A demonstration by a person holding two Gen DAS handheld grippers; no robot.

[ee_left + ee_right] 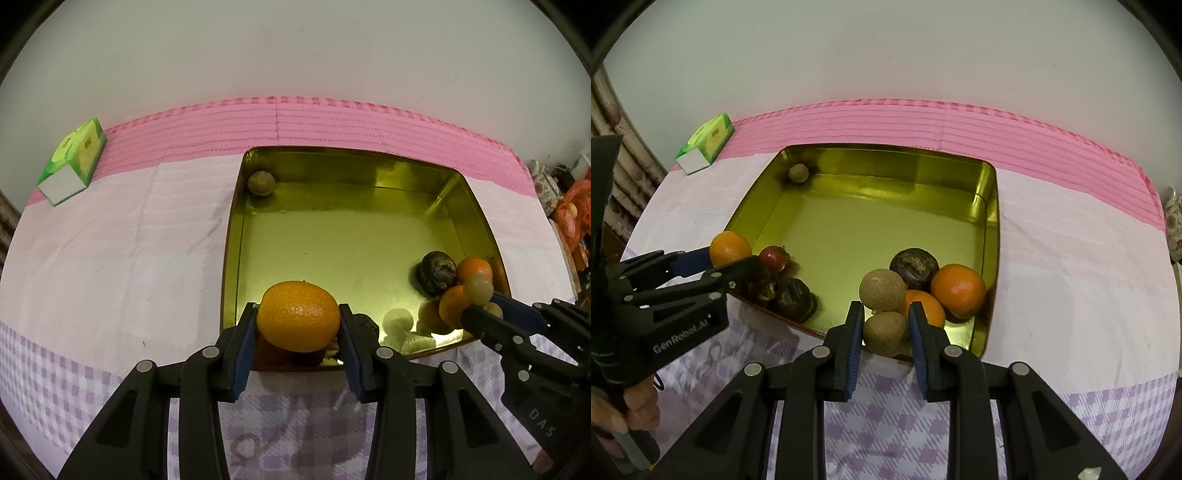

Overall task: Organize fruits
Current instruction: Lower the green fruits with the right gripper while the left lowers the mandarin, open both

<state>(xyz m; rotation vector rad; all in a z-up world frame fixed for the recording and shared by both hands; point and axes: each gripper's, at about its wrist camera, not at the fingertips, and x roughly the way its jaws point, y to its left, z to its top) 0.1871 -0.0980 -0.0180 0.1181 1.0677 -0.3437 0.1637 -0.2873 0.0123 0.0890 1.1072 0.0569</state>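
A gold square tin [236, 229] [991, 236] lies on the cloth. My left gripper [298, 325] [733, 260] is shut on an orange mandarin [298, 320] [729, 248] above the tin's near left corner. My right gripper [885, 325] [480, 308] is shut on a small tan-brown round fruit [884, 332] [493, 309] over the near right corner. A second tan fruit [882, 290] [477, 290] sits just above it. Two oranges [958, 290] [474, 271], a dark wrinkled fruit [914, 266] [436, 273], a red fruit [773, 257] and one lone tan fruit [261, 182] [798, 172] lie inside.
A green tissue box [72, 160] [705, 142] lies at the far left on the pink band of the cloth [110, 258]. A white wall stands behind. Clutter, with an orange bag [574, 210], sits off the right edge. A hand [631, 410] holds the left gripper.
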